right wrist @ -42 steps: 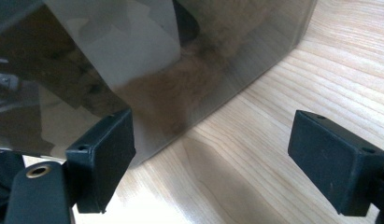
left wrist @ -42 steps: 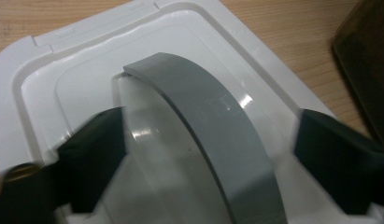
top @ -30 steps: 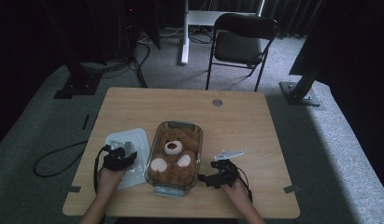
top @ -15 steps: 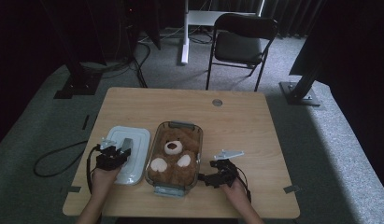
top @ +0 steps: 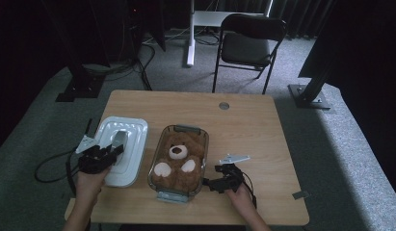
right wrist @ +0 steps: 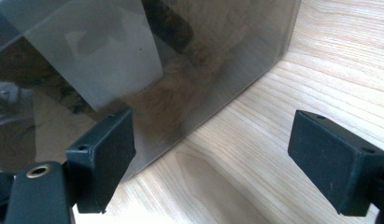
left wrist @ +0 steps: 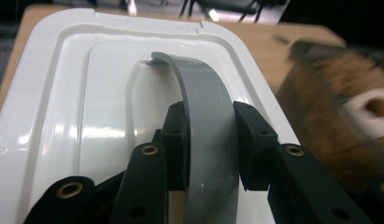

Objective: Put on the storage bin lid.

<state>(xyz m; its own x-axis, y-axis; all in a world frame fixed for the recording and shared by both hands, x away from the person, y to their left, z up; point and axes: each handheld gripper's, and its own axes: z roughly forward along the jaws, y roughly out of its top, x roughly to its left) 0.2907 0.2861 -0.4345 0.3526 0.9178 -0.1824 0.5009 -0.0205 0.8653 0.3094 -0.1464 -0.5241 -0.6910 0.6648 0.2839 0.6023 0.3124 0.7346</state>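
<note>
Lid [top: 121, 149] lies left of the container [top: 180, 156], apparently holding a teddy bear [top: 178, 161].

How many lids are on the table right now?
1. The white lid lies left of the clear container holding the teddy bear; the left claw grips its grey handle. None seems hidden.

Wooden surface [top: 244, 120], light grain, with a round grey grommet [top: 224, 105] near its far edge. Black folding chair [top: 251, 45] on the grey carpet [top: 330, 144] beyond the far edge, a white desk leg [top: 190, 33] to its left. Dark stand with a base plate [top: 309, 94] off the far right corner, another [top: 80, 86] off the far left. Cables [top: 142, 62] trail on the carpet behind.
</note>
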